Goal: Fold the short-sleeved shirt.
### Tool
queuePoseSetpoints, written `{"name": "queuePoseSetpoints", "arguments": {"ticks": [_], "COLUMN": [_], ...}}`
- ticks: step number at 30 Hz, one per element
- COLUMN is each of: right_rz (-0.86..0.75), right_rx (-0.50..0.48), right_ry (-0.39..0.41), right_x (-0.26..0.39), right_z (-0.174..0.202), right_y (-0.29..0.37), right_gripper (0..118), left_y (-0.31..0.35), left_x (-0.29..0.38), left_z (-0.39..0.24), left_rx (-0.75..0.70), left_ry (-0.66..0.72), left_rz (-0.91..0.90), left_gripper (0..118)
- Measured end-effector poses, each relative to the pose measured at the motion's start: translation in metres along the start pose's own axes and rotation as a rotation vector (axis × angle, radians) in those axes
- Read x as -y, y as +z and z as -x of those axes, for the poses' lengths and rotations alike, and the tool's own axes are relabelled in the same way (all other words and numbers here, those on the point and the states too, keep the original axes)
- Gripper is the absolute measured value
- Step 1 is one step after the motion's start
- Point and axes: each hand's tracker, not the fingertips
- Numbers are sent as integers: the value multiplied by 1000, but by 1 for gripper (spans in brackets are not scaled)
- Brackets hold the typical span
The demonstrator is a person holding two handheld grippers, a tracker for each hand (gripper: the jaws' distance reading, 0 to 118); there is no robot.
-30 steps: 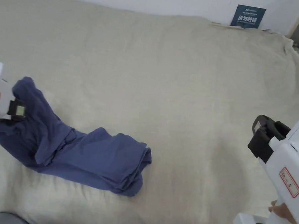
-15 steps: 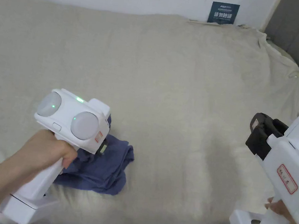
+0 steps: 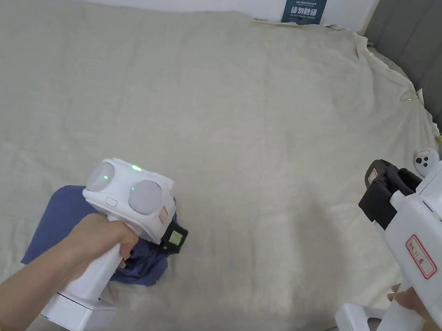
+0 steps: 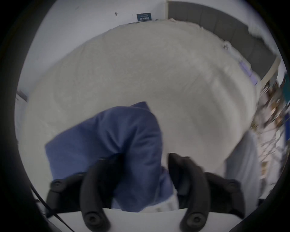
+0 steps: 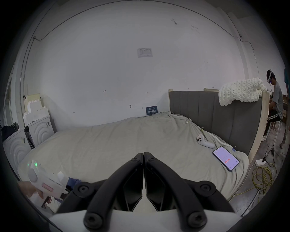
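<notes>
The short-sleeved shirt (image 3: 57,215) is lying bunched on the bed sheet (image 3: 248,127), near the sheet's front edge and left of its middle. The left gripper (image 4: 145,175) is standing over the shirt with its jaws apart and blue cloth bulging between them, so it is not pinching. The right gripper (image 5: 143,171) is hanging closed and empty, well off to the shirt's right. To fold well, I judge both grippers should first spread the shirt flat toward the sheet's middle, taking single layers at its corners.
</notes>
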Motion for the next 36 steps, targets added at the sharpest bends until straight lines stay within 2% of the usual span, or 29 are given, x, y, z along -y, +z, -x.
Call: {"name": "queuePoseSetpoints", "arguments": {"ticks": [1, 2, 5, 8, 9, 10, 11, 12, 13, 17, 22, 26, 32, 34, 36], "right_rz": [-1, -3, -8, -8, -8, -8, -9, -8, -5, 3, 3, 8, 18, 21, 23], "right_rx": [-1, -4, -16, -27, -33, -36, -37, -40, -43, -45, -31, -15, -8, -12, -19], "right_ry": [0, -2, -1, 6, 5, 5, 5, 8, 10, 15, 18, 22, 26, 26, 30], "right_x": [-1, -2, -4, -5, -5, -5, -5, -4, -4, -4, -5, -5, -3, -2, -1], "right_z": [1, 3, 8, 13, 15, 17, 18, 20, 20, 21, 19, 15, 14, 16, 20], "right_y": [-1, -2, -4, -6, -7, -7, -7, -8, -8, -8, -5, -3, -2, -2, -4], "right_gripper": [0, 0, 0, 0, 0, 0, 0, 0, 0, 0, 0, 0, 0, 0, 0], "left_y": [6, 16, 46, 73, 78, 79, 77, 73, 66, 30, -21, -47, -68, -66, -52], "left_x": [-1, -3, -9, -6, -3, 0, 4, 8, 14, 34, 61, 77, 88, 83, 69], "left_z": [4, 9, 28, 45, 49, 50, 47, 40, 35, 16, -20, -48, -74, -74, -69], "left_rx": [36, 50, 82, 63, 39, -10, -65, -135, -192, -119, -172, -301, -402, -372, -247], "left_ry": [36, 69, 110, 217, 231, 219, 191, 153, 133, 138, 60, -103, -338, -312, -201], "left_rz": [-15, -57, -182, -346, -399, -426, -455, -480, -496, -484, -427, -441, -443, -431, -394], "left_gripper": [80, 87, 88, 86, 80, 66, 33, 11, 2, 0, 0, 0, 0, 0, 0]}}
